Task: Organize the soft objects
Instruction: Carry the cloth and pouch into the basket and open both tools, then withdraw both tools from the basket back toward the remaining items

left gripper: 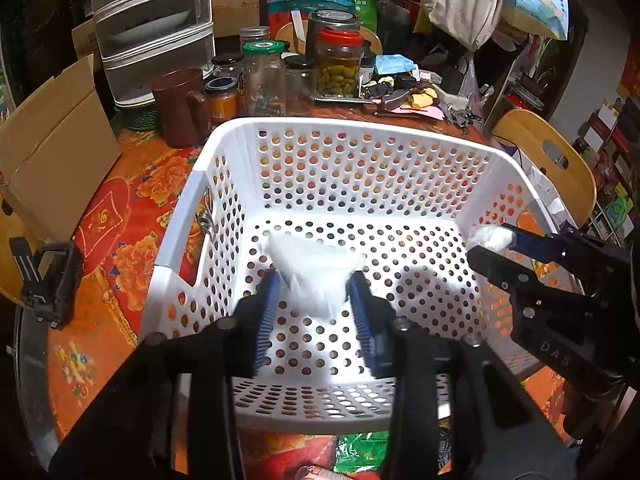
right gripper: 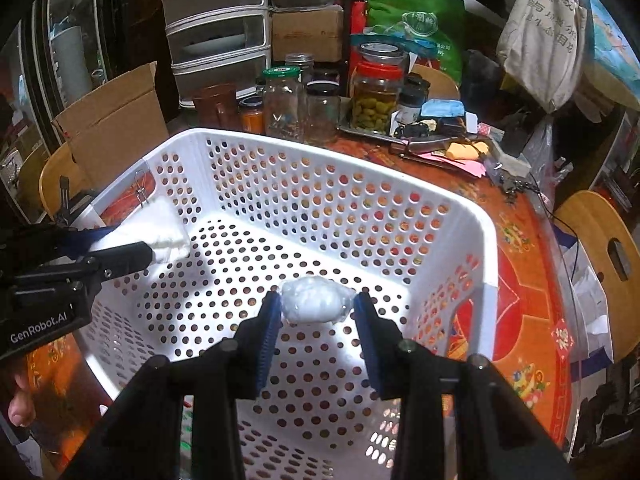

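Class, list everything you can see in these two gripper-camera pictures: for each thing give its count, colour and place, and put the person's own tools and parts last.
basket: one, white, perforated, on the table
soft packets: two, white in clear wrap, one between each gripper's pads over the basket; second
tablecloth: one, orange-red floral, under the basket
jars: several, glass, behind the basket; one red-lidded with green contents
jug: one, brown, left of the jars
drawer unit: one, grey, back left
cardboard box: one, brown, left
chair: one, wooden, right
left gripper: black, blue pads
right gripper: black, blue pads
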`<state>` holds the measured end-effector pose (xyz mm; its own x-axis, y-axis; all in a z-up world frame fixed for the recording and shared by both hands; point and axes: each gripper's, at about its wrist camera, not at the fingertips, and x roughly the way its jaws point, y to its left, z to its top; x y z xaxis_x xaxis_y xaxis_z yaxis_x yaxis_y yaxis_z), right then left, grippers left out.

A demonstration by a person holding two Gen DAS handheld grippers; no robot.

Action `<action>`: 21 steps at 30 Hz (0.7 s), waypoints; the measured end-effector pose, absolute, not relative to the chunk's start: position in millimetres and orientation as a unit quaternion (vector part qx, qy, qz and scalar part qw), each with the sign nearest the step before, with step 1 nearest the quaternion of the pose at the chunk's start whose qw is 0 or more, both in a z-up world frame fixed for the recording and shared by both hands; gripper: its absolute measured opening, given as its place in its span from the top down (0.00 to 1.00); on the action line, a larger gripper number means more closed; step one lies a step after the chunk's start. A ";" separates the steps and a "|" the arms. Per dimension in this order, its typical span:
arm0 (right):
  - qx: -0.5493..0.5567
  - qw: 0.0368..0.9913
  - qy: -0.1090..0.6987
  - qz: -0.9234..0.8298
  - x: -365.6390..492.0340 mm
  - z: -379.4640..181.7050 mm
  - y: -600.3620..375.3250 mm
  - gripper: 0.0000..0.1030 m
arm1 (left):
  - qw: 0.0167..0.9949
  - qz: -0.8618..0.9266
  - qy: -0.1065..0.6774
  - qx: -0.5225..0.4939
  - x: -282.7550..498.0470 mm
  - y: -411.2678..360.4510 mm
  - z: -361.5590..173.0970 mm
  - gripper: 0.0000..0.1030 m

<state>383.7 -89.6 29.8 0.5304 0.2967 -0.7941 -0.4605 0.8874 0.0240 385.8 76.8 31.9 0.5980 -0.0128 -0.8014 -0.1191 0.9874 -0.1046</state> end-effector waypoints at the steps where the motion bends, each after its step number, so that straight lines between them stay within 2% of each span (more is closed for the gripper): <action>1: -0.094 0.871 0.430 0.217 383.1 31.0 -89.9 0.63 | 0.892 0.029 0.444 -0.073 384.8 76.7 33.2 0.56; 2: -0.092 0.873 0.427 0.218 382.2 32.3 -90.4 0.61 | 0.894 0.030 0.441 -0.072 383.1 76.6 34.5 0.47; 3: -0.090 0.875 0.423 0.217 381.3 34.3 -91.1 0.52 | 0.897 0.032 0.436 -0.070 381.2 76.8 36.9 0.39; 4: -0.089 0.877 0.420 0.216 380.6 35.9 -91.9 0.40 | 0.899 0.034 0.431 -0.069 379.2 76.8 39.5 0.35; 6: -0.083 0.881 0.413 0.217 378.9 39.5 -94.6 0.31 | 0.903 0.031 0.423 -0.071 375.0 76.4 44.0 0.27; 11: -0.077 0.885 0.403 0.220 371.8 46.4 -99.6 0.27 | 0.909 0.021 0.411 -0.073 361.6 77.3 54.9 0.19; 18: -0.059 0.893 0.388 0.220 357.7 56.7 -114.3 0.03 | 0.910 0.015 0.409 -0.061 340.8 74.2 65.3 0.15; 21: -0.055 0.895 0.383 0.223 348.8 61.2 -119.0 0.00 | 0.915 0.017 0.398 -0.055 327.7 73.9 71.2 0.14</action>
